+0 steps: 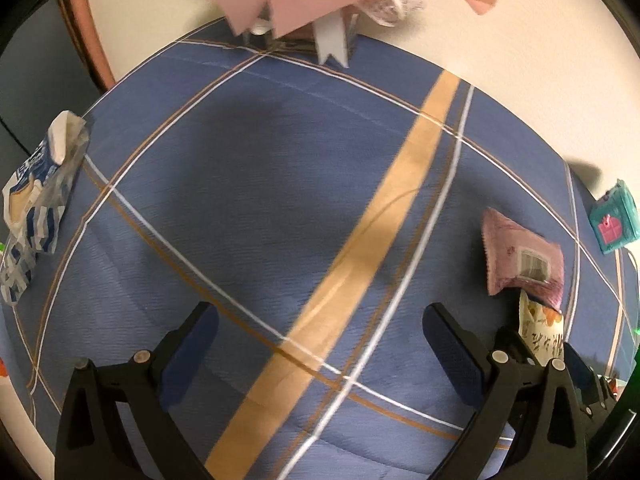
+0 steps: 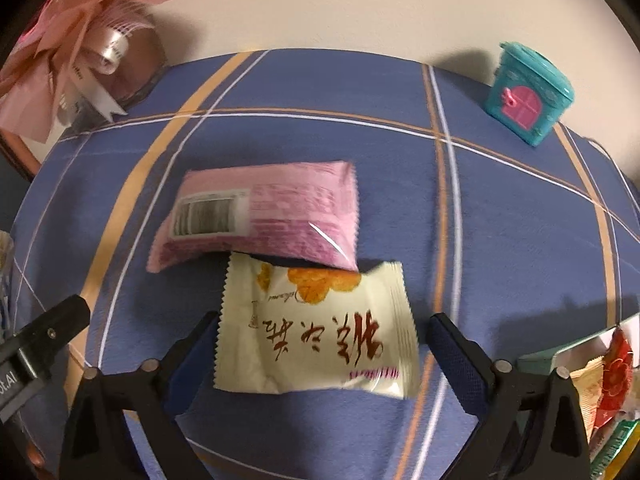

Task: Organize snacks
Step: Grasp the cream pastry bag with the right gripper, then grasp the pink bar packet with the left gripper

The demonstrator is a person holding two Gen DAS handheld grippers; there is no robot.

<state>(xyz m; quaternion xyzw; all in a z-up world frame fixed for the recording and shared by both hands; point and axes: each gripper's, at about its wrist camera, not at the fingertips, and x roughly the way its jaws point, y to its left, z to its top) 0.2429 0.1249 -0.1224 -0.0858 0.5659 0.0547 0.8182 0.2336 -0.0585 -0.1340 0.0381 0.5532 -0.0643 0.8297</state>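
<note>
snack sorting: right gripper parked over the cream packet

so here's what i'm seeing from both wrist cams. my right gripper [image 2: 320, 344] points steeply down at the blue checked tablecloth [image 2: 500, 220], jaws wide apart, with the cream snack packet [image 2: 316, 328] lying flat between the two fingers. the left finger looks right at the packet's serrated edge, the right finger sits just off its other end. i don't see the pads pressing on it, so not a grip.

the pink snack packet [image 2: 260, 220] lies just behind the cream one, barcode side up, its near edge overlapping the cream packet's top. a teal toy house box [image 2: 528, 96] stands at the far right edge of the cloth, and a pink paper bow with white ribbon [image 2: 80, 40] sits far left. a pile of other wrappers [image 2: 608, 380] peeks in at the right.

my left gripper [image 1: 320, 352] is also wide open over bare cloth, nothing between the fingers. from that cam a blue-and-white snack bag [image 1: 36, 208] lies at the left edge.
</note>
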